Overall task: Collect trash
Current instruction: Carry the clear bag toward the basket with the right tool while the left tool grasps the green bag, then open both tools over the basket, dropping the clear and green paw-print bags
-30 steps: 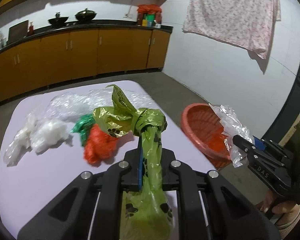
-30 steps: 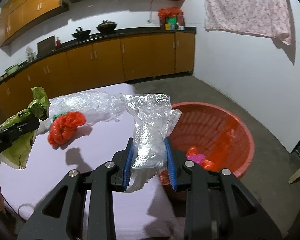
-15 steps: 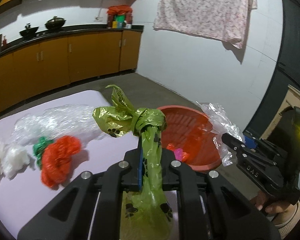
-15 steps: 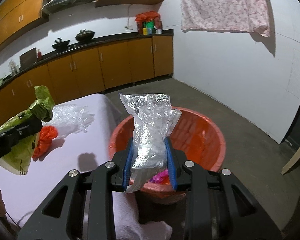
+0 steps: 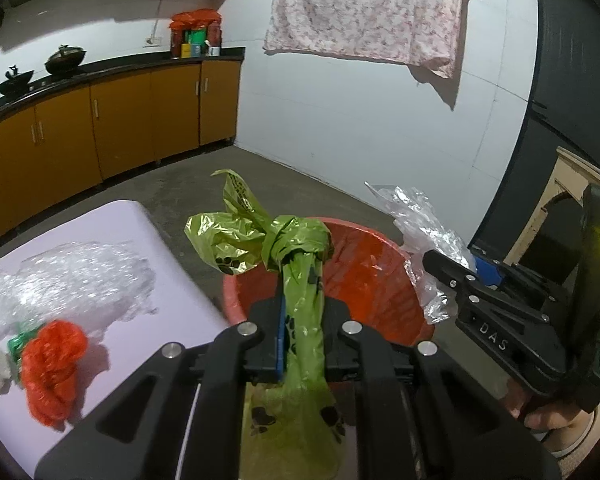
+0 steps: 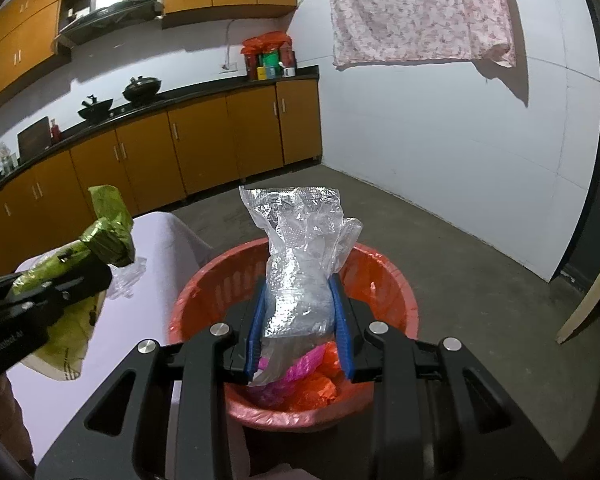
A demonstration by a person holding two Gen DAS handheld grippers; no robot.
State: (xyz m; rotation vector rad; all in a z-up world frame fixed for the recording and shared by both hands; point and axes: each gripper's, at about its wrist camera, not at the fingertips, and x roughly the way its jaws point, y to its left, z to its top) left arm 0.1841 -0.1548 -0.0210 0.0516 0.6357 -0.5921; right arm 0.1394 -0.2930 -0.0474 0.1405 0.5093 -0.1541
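My left gripper (image 5: 302,332) is shut on a knotted green bag with paw prints (image 5: 296,248) and holds it above the near rim of the red basket (image 5: 376,256). My right gripper (image 6: 298,328) is shut on a crumpled clear plastic bag (image 6: 300,256) and holds it over the middle of the red basket (image 6: 396,284), which holds pink and red trash (image 6: 308,376). The left gripper and its green bag (image 6: 108,236) show at the left of the right wrist view. The right gripper with the clear bag (image 5: 424,232) shows at the right of the left wrist view.
A table with a lilac cloth (image 5: 172,292) carries bubble wrap (image 5: 72,280), a red bag (image 5: 52,364), a green scrap and a white bag. The basket stands on the concrete floor beside the table. Orange kitchen cabinets (image 6: 204,144) line the far wall.
Both grippers have swung right, from over the table to over the red basket, each still holding its bag. The table trash has slid to the left edge of view.
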